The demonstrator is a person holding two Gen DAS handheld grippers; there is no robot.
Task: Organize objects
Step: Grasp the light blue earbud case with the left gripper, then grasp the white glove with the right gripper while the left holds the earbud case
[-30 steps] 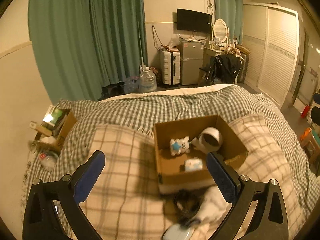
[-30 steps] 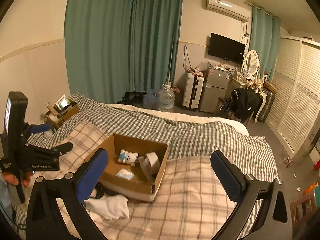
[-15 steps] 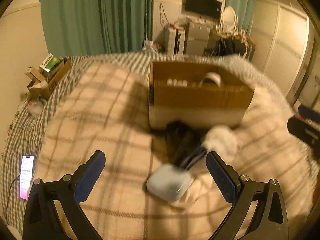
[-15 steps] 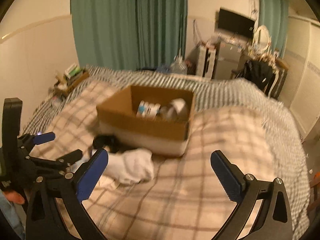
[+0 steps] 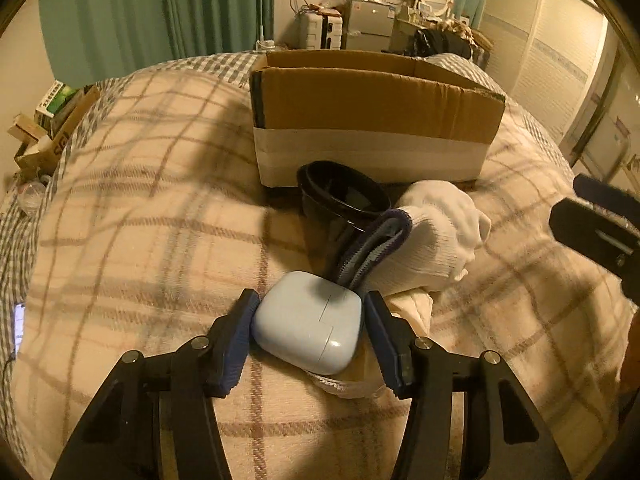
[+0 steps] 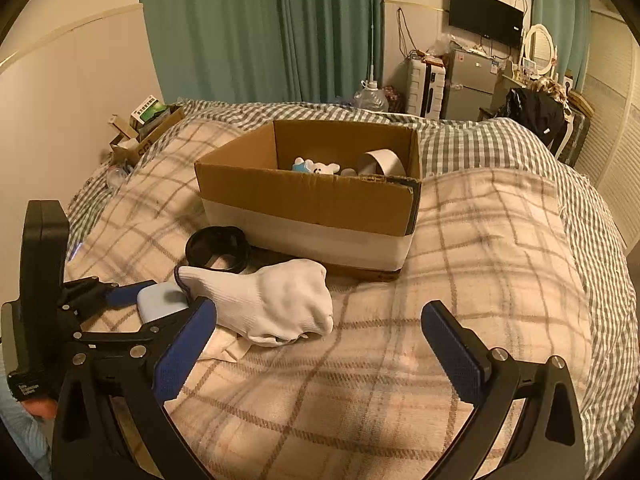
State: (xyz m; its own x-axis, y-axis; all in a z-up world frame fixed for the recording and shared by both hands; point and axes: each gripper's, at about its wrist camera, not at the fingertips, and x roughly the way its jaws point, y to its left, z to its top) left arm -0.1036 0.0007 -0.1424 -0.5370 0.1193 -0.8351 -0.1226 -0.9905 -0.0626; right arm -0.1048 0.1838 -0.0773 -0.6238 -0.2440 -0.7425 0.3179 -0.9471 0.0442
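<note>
My left gripper (image 5: 310, 322) has closed around a pale blue earbud case (image 5: 308, 326) that lies on the plaid blanket; both pads touch its sides. The case also shows in the right wrist view (image 6: 160, 304). A white glove with a dark cuff (image 5: 432, 240) lies just behind it, next to a black ring-shaped object (image 5: 340, 196). An open cardboard box (image 6: 312, 196) stands behind them and holds a small white and blue toy (image 6: 316, 167) and a tape roll (image 6: 380, 162). My right gripper (image 6: 320, 344) is open and empty above the blanket, right of the glove (image 6: 272, 304).
The plaid blanket (image 6: 480, 240) covers a checked bed. A cardboard box of small items (image 6: 148, 128) sits at the bed's left side by the wall. A phone (image 5: 18, 328) lies at the blanket's left edge. Suitcase, fridge and dresser stand far behind.
My left gripper has dropped down to the blanket and its jaws have closed from wide open onto the earbud case. My right gripper has moved lower and nearer the box, still open.
</note>
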